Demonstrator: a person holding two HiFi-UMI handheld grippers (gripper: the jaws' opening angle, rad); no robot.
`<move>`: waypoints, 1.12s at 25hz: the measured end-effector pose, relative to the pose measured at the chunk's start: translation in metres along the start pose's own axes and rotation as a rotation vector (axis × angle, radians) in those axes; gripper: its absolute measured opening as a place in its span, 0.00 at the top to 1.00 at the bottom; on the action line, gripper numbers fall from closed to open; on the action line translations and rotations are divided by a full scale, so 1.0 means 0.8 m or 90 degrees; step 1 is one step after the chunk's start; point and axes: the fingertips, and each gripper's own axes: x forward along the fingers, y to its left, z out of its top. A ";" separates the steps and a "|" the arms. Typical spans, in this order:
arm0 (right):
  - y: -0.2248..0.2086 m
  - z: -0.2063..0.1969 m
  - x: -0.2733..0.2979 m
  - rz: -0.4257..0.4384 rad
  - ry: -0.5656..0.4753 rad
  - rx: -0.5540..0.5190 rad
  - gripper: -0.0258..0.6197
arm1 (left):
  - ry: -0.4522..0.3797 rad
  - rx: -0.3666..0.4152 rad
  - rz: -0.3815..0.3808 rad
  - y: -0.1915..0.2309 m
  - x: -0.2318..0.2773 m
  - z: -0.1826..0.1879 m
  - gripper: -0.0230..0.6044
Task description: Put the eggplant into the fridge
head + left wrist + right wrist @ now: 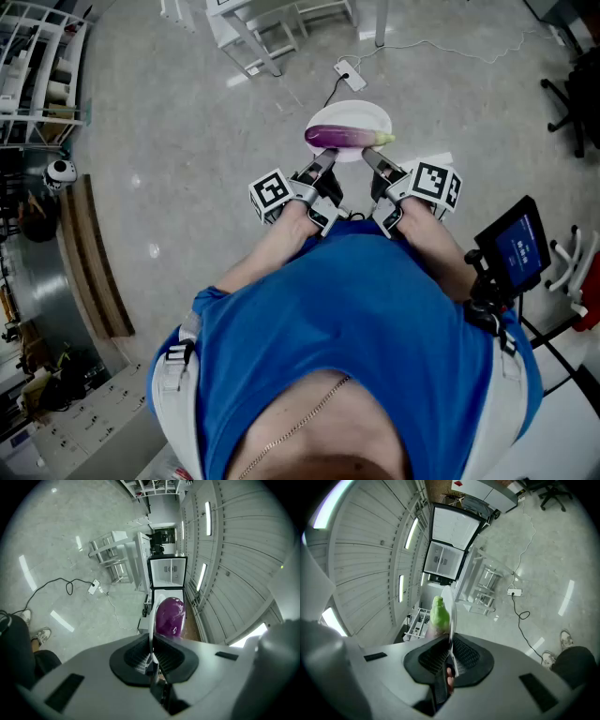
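1. The left hand-held gripper [323, 171] and the right hand-held gripper [375, 165] are each clamping the near rim of the plate [371, 114].
2. The eggplant [339, 137] is lying across the plate, its green end pointing right.
3. Bare floor [187, 141] is stretching ahead, with a power strip [347, 70] lying on it and the fridge [167, 572] standing well apart.

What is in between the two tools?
In the head view, a white plate with the eggplant lying on it. The left tool and right tool each pinch its rim.
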 end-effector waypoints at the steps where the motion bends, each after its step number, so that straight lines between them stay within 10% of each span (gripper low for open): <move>1: -0.001 0.000 0.000 0.000 0.000 0.000 0.91 | -0.001 -0.002 -0.003 -0.002 0.001 -0.001 0.92; 28: -0.013 -0.007 0.003 -0.016 -0.018 -0.006 0.91 | 0.020 -0.008 -0.011 0.007 0.003 -0.001 0.92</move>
